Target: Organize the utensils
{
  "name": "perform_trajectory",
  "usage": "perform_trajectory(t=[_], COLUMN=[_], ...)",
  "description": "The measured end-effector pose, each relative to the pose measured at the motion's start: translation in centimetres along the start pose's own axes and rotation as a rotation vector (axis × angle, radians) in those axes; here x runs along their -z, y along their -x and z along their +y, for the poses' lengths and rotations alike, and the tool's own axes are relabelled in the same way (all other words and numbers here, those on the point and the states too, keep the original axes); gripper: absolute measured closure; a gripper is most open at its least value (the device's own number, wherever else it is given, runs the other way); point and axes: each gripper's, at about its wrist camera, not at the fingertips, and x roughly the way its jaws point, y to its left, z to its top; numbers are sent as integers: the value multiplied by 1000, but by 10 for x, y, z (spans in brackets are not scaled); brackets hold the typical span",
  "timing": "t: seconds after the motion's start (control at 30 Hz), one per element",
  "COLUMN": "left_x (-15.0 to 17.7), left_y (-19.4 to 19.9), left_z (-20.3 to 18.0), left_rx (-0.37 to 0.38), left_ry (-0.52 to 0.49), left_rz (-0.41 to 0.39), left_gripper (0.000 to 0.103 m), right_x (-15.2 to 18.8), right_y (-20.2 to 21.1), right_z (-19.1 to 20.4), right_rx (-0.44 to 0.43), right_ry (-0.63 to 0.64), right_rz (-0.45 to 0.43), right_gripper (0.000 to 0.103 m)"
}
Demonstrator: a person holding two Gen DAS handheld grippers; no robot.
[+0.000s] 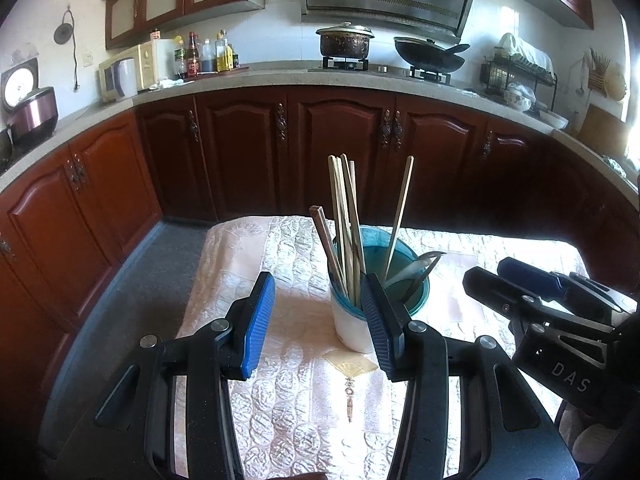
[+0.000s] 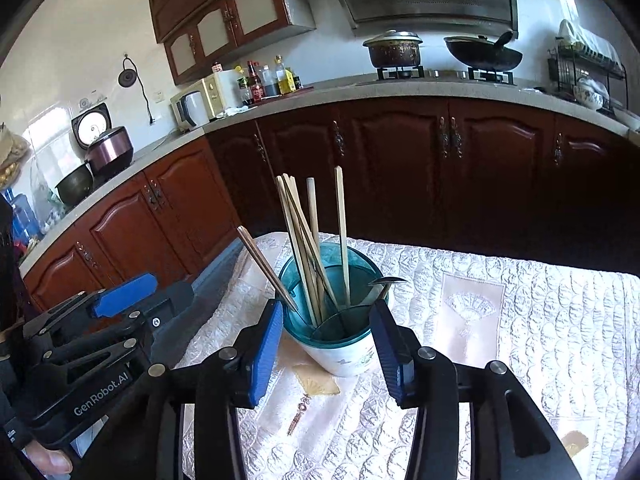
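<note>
Two tongs: both apart, holding nothing
Left tongs [image 1: 318, 316]: apart, beside holder [image 1: 352, 328]
Right tongs [image 2: 326, 346]: apart, astride holder with chopsticks [image 2: 304, 240]

Daylight enters from the right, blowing out the quilted table cover [image 1: 280, 400] with glare. The lower cabinets [image 2: 400, 168] sit dim. Fisheye curvature bends every edge, with dark corners.
</note>
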Motion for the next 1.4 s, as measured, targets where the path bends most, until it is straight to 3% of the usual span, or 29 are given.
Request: perform_trajectory(t=[1.4], left_x=[6], left_y=[-5], left_z=[-4], left_rx=[-16], left_ry=[-3], left_rz=[4], left_gripper=[59], right_x=[0], right_y=[-5], right_z=[4], right_rx=[21], right_ry=[14], right_rz=[2], right_gripper=[58])
